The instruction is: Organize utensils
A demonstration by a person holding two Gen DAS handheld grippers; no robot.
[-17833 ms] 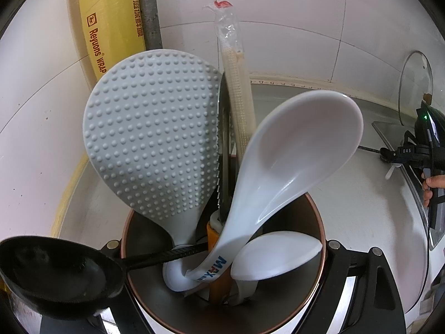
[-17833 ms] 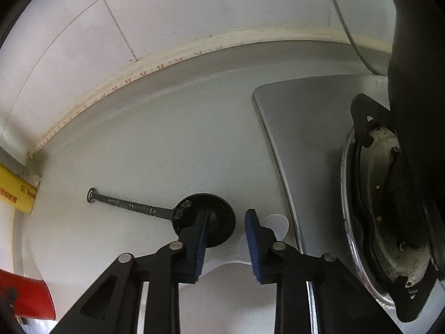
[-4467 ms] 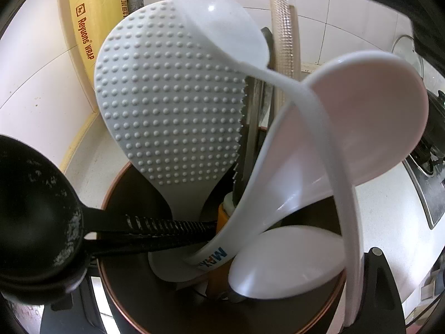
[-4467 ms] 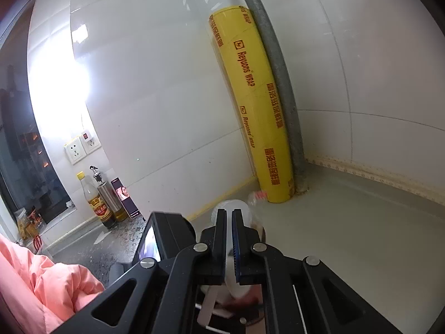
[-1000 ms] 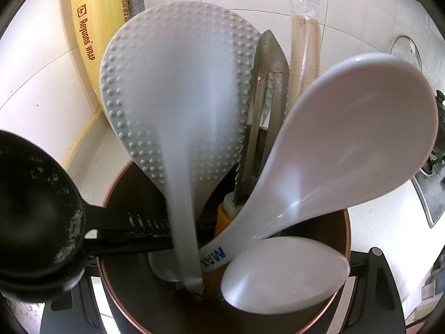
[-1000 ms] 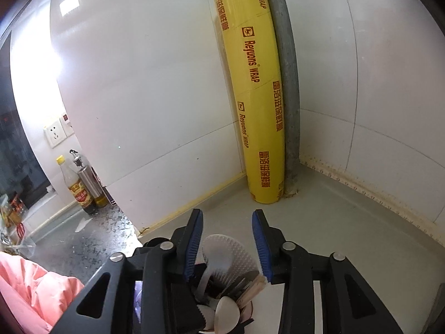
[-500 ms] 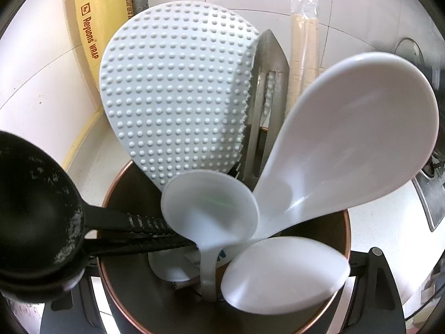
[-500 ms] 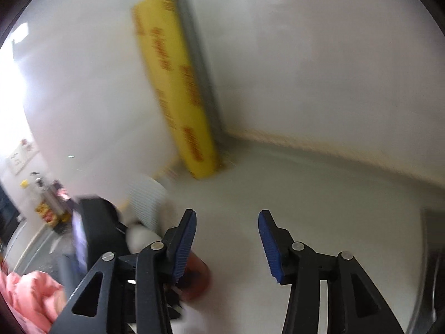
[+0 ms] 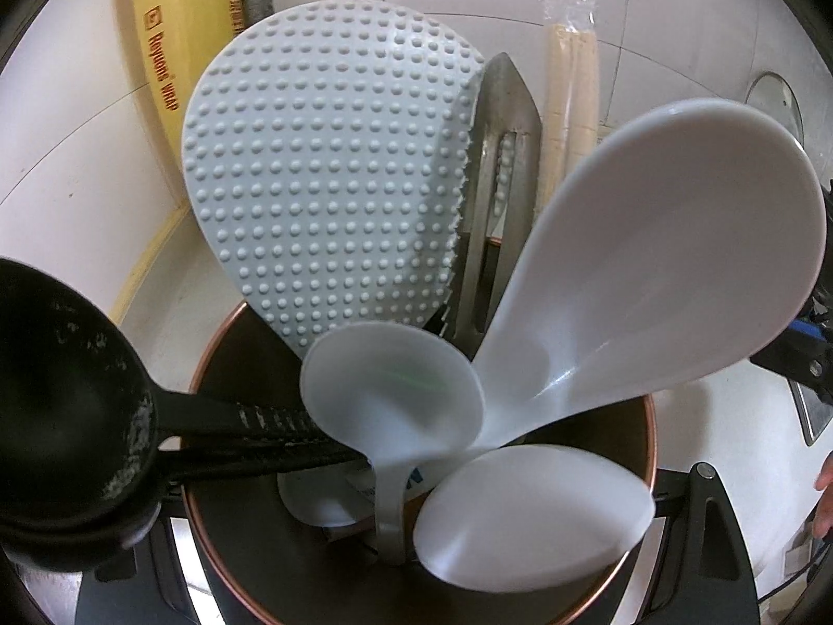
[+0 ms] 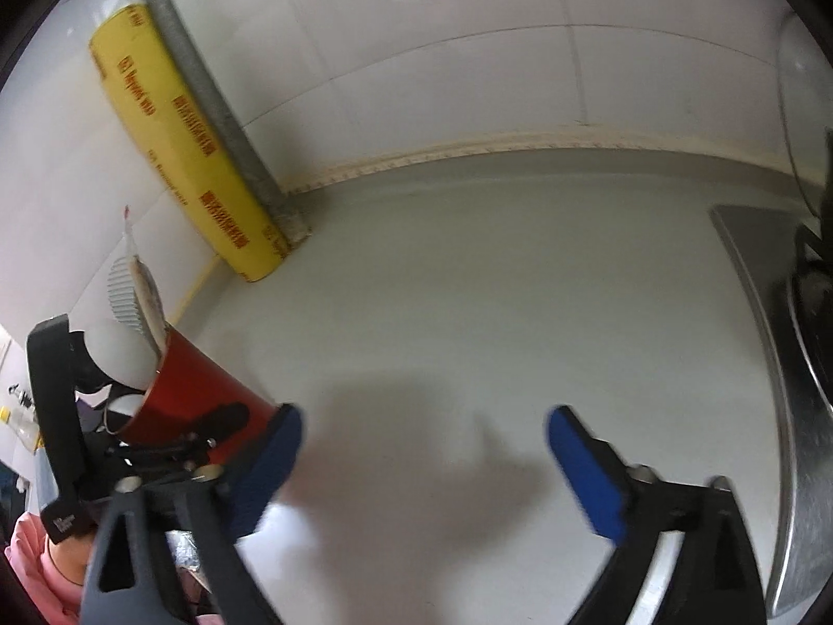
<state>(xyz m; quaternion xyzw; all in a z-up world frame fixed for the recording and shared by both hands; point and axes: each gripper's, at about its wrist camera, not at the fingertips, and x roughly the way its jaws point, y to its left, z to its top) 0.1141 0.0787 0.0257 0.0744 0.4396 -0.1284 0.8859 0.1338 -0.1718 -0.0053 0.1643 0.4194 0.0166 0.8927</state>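
In the left wrist view, a copper-rimmed holder [image 9: 645, 448] is filling the lower frame, sitting between the black arms of the left gripper [image 9: 416, 599]; the fingertips are hidden by the holder, so I cannot tell whether they are clenched on it. Inside the holder, a dimpled grey rice paddle [image 9: 333, 177] is standing upright at the back, with a serrated metal utensil [image 9: 500, 198] just beside it on the right and a plastic-wrapped pair of chopsticks [image 9: 570, 83] rising behind. A large white ladle [image 9: 671, 271] is leaning toward the right rim. A small white spoon [image 9: 390, 390] is standing in the middle with its handle down, and another white spoon [image 9: 531, 515] is lying at the near rim. Two black ladles [image 9: 67, 406] are hanging out over the left rim, handles reaching into the holder. A yellow wrap roll [image 9: 172, 47] is leaning in the wall corner.

In the right wrist view, the right gripper [image 10: 424, 463] is hovering over the pale countertop [image 10: 468, 286] with its blue pads [image 10: 583, 469] spread wide and nothing between them. At the left edge of the countertop, the same holder, red outside, is sitting with the left gripper's frame around it. The steel stove edge [image 10: 755, 302] is lining the right side.
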